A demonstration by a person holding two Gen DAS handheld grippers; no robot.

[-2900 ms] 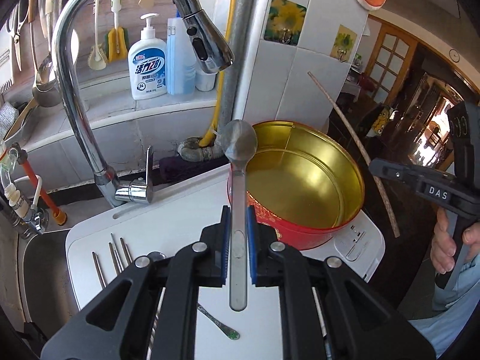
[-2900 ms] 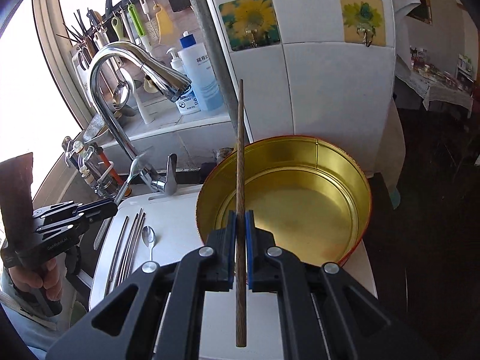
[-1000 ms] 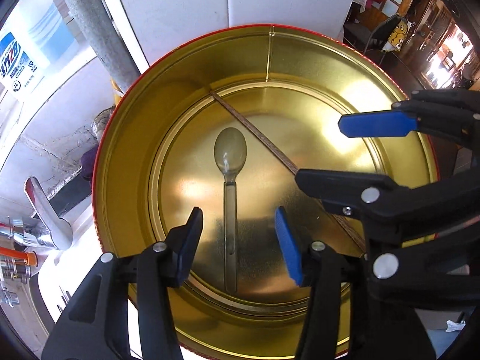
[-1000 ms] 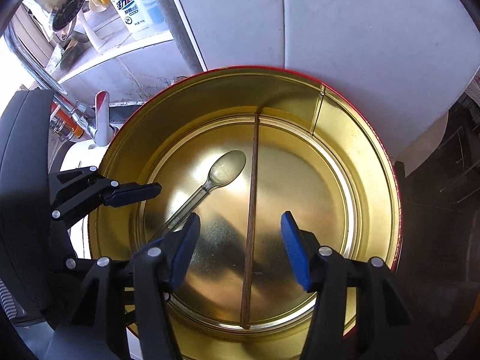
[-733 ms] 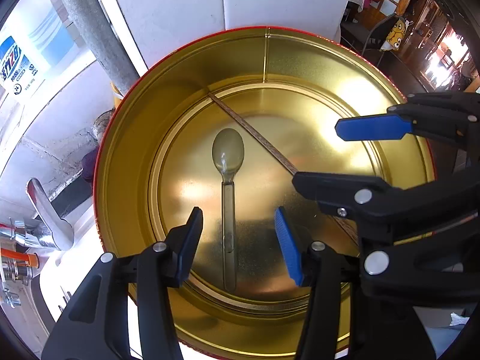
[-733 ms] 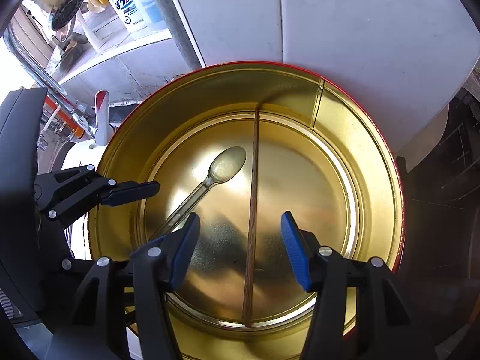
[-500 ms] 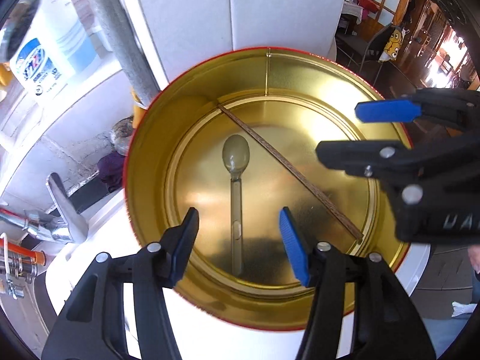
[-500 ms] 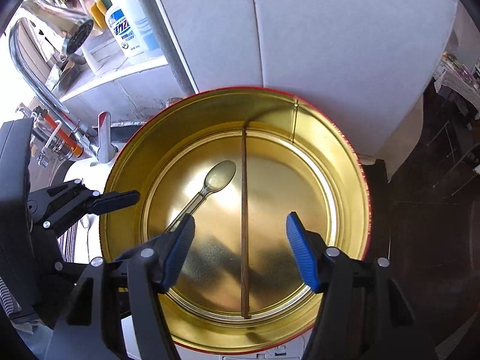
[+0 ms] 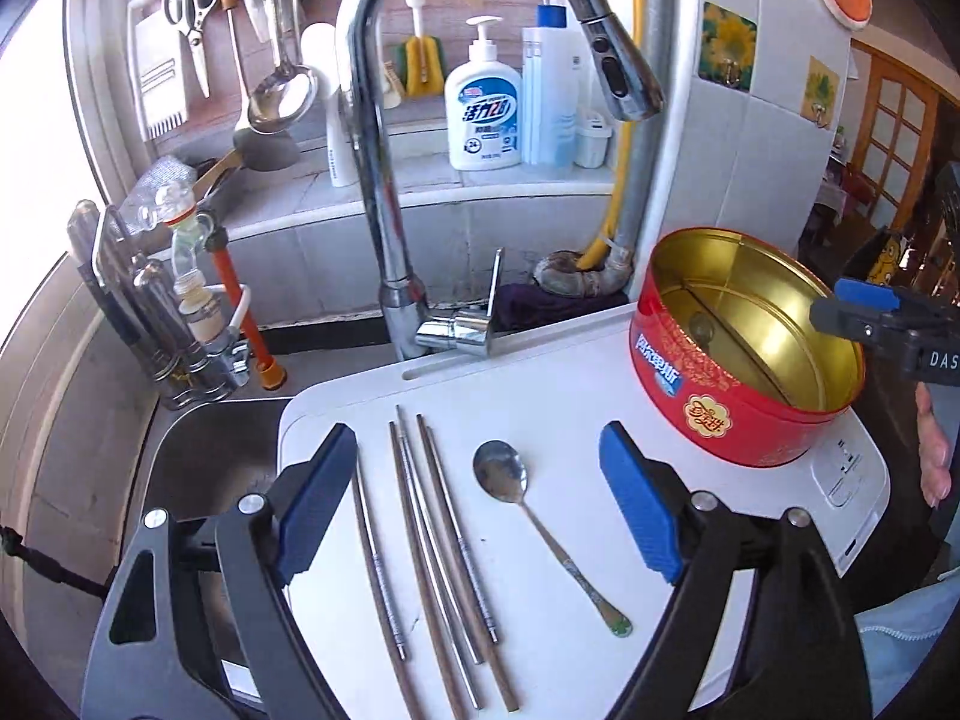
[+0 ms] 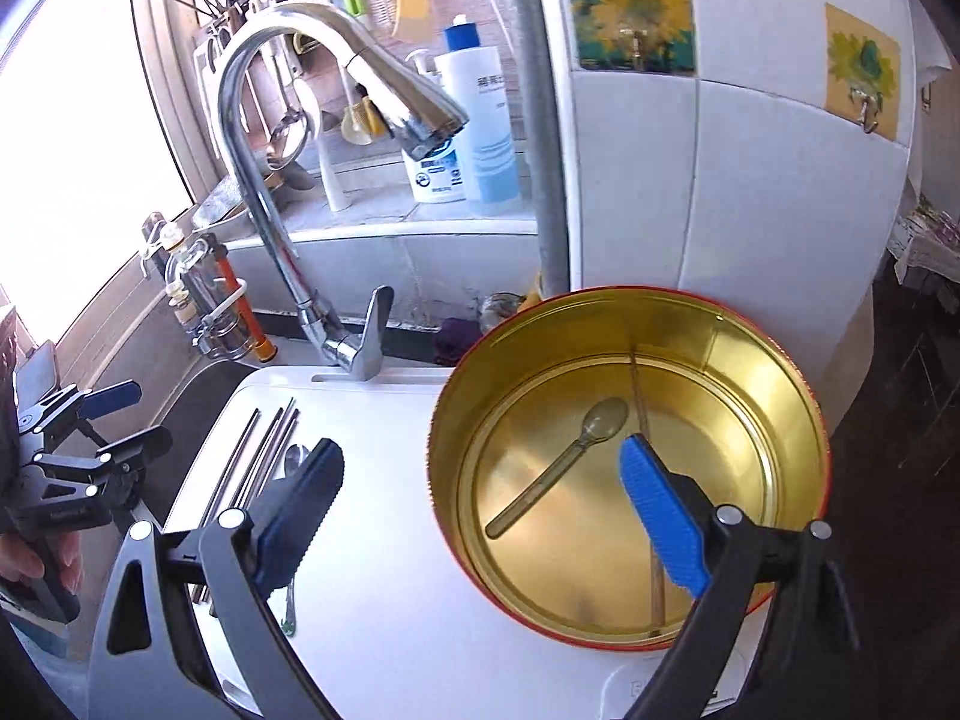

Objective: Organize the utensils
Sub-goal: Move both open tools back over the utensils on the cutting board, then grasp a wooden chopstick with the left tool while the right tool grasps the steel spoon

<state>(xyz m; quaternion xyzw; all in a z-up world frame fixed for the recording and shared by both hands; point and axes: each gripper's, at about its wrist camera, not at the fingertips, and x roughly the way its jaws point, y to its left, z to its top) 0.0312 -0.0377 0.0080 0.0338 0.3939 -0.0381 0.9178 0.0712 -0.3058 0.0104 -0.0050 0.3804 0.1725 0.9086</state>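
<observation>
The left gripper (image 9: 480, 504), jaws wide apart and empty, hangs right over a spoon (image 9: 540, 528) and 4 chopsticks (image 9: 432, 546), all lying lengthwise away from it. Farther right, the right gripper (image 10: 480, 510), also spread, overlooks the tin (image 10: 456, 516).

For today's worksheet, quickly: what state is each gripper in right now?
Left gripper: open, holding nothing.
Right gripper: open, holding nothing.

tin (image 9: 720, 396): right on worktop (image 9: 558, 396)
in tin: spoon (image 10: 558, 468), chopstick (image 10: 645, 408)
left of tin: chopsticks (image 9: 432, 540), second spoon (image 9: 528, 510)
</observation>
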